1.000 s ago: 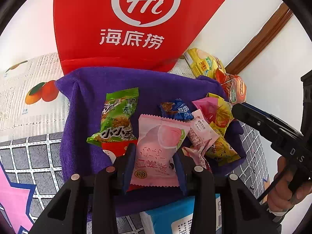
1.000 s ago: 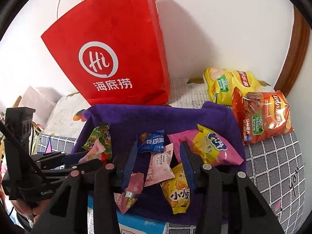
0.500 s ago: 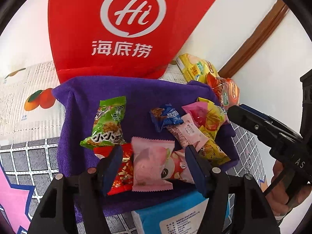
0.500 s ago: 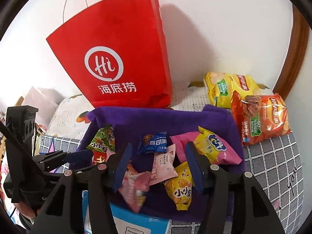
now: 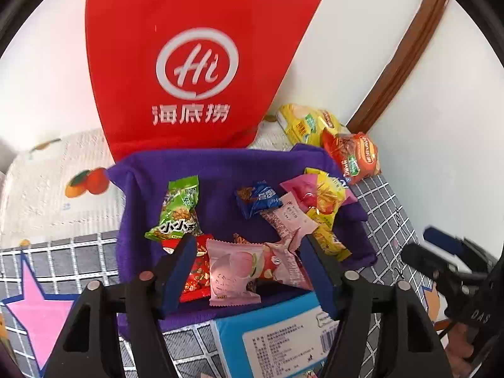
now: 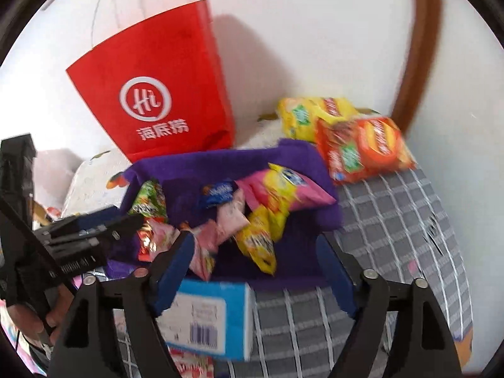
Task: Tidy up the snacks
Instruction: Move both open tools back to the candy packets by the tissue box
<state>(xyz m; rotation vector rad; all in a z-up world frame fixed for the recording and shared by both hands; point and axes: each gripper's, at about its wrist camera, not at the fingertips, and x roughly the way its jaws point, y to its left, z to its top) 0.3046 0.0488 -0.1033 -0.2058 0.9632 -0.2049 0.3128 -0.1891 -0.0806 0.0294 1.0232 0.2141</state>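
My left gripper [image 5: 245,255] hangs over the fuzzy purple cloth [image 5: 217,170], its blue-padded jaws opening and empty; the glossy pale pink peach-print packet [image 5: 231,275] lies loose on the cloth between them, touched by neither pad. My right gripper [image 6: 255,258] is also spreading wider with nothing gripped, above the near edge of the cloth and the light blue cardboard box [image 6: 214,318].

The small snacks sit in a crinkly heap on the cloth: a shiny green foil pouch [image 5: 178,211], a red foil packet [image 5: 197,274] half hidden behind my left finger, a small blue wrapper [image 5: 256,198], and a pink-and-yellow bag [image 5: 318,189] to the right. Two puffy crisp bags, yellow [image 6: 308,113] and orange [image 6: 365,149], rest well apart on the grid-patterned grey quilt [image 6: 393,220].

A stiff red paper carrier bag [image 5: 189,63] stands behind. The right wrist view is smeared, so labels there are unreadable, and the box is cut off at the bottom of the left view.
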